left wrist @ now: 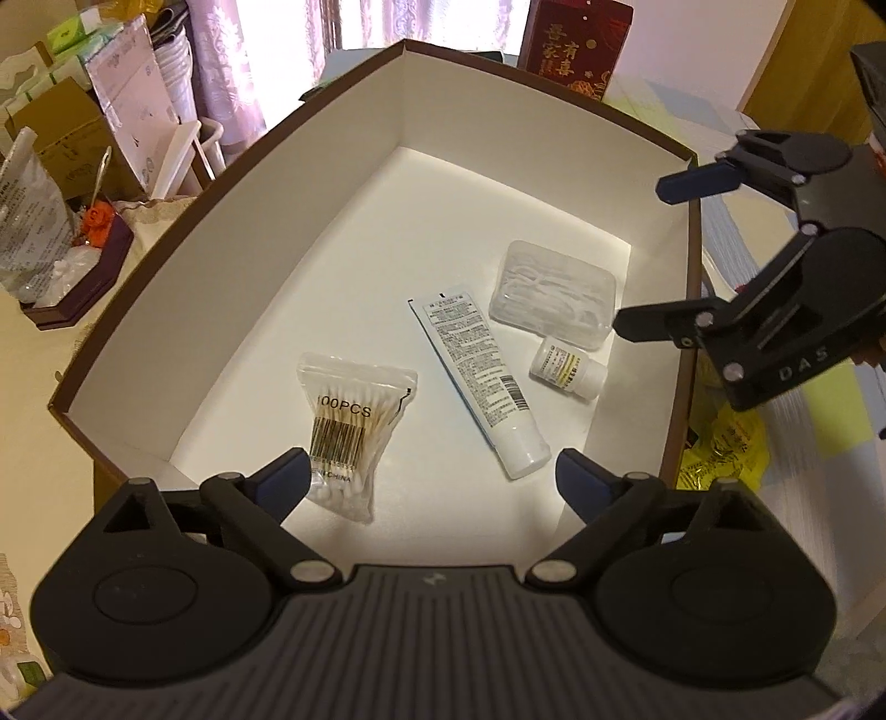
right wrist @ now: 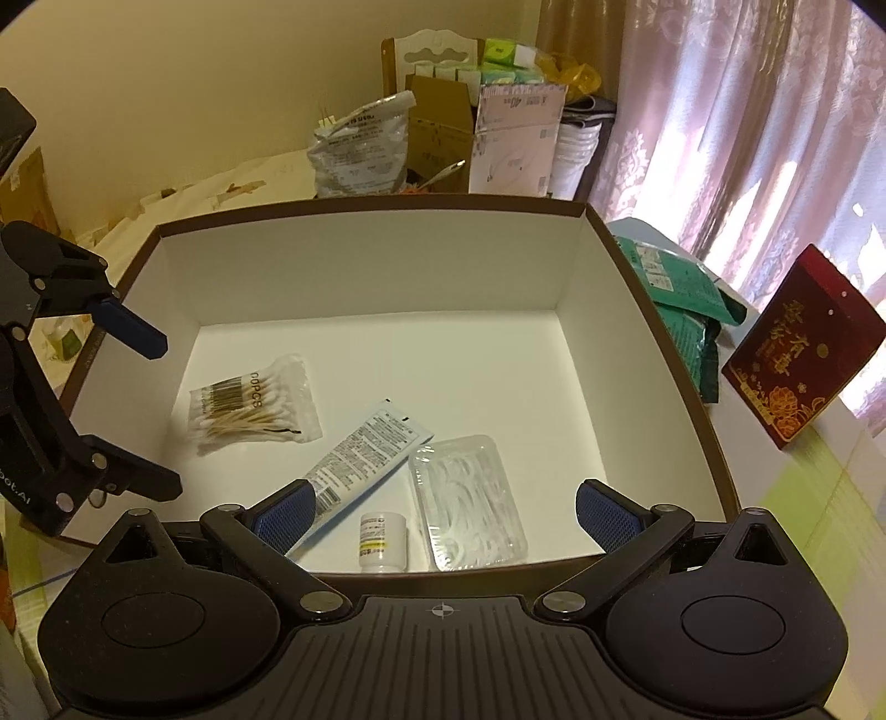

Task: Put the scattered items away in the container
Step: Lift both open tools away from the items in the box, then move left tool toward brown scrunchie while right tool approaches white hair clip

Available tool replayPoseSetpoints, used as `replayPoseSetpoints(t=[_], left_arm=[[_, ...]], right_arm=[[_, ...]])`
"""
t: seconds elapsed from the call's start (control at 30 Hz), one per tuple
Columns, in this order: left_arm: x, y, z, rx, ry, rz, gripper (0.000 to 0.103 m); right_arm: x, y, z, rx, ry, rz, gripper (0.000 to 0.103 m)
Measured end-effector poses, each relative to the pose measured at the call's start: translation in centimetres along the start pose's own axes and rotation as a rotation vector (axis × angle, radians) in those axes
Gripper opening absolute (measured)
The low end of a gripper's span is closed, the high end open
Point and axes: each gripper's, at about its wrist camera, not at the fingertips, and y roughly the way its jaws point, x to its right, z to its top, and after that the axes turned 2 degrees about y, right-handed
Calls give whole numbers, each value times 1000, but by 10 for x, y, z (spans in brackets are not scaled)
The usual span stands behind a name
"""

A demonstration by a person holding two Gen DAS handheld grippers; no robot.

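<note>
A brown box with a white inside (left wrist: 266, 232) (right wrist: 387, 260) holds a bag of cotton swabs (left wrist: 354, 426) (right wrist: 255, 404), a white tube (left wrist: 482, 382) (right wrist: 360, 459), a clear floss-pick case (left wrist: 554, 293) (right wrist: 470, 509) and a small white pill bottle (left wrist: 570, 365) (right wrist: 382, 540). My left gripper (left wrist: 432, 482) (right wrist: 147, 412) hangs open over the box's near end, just above the swab bag, with nothing between its fingers. My right gripper (right wrist: 446, 518) (left wrist: 653, 255) stands open over the opposite rim, above the bottle and the case, also holding nothing.
A red gift box (left wrist: 576, 44) (right wrist: 797, 360) stands beyond the box. Green packets (right wrist: 681, 310) lie beside its rim, and a yellow bag (left wrist: 725, 448) lies by the other side. Cartons, bags and a dark tray (left wrist: 77, 277) crowd the table's far side near a curtain.
</note>
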Motion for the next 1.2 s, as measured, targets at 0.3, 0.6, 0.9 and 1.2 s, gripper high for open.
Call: replayPoseSetpoints(t=[0.3,0.6,0.9,1.2], left_arm=[[10,-15,-4,37,8,32,93],[29,-38,-10,84,5,75,94],[62,-67,-22,165,-19,106,96],[105,-82,-51,207,-41,97,96]], right_arm=[[-9,-24,-8,42,-2,-10,103],[-15,-59,-25,101,2,-7,103],[-3,-104,-68,146,62,0,103],[18,-136,-129,144,195,-2,103]])
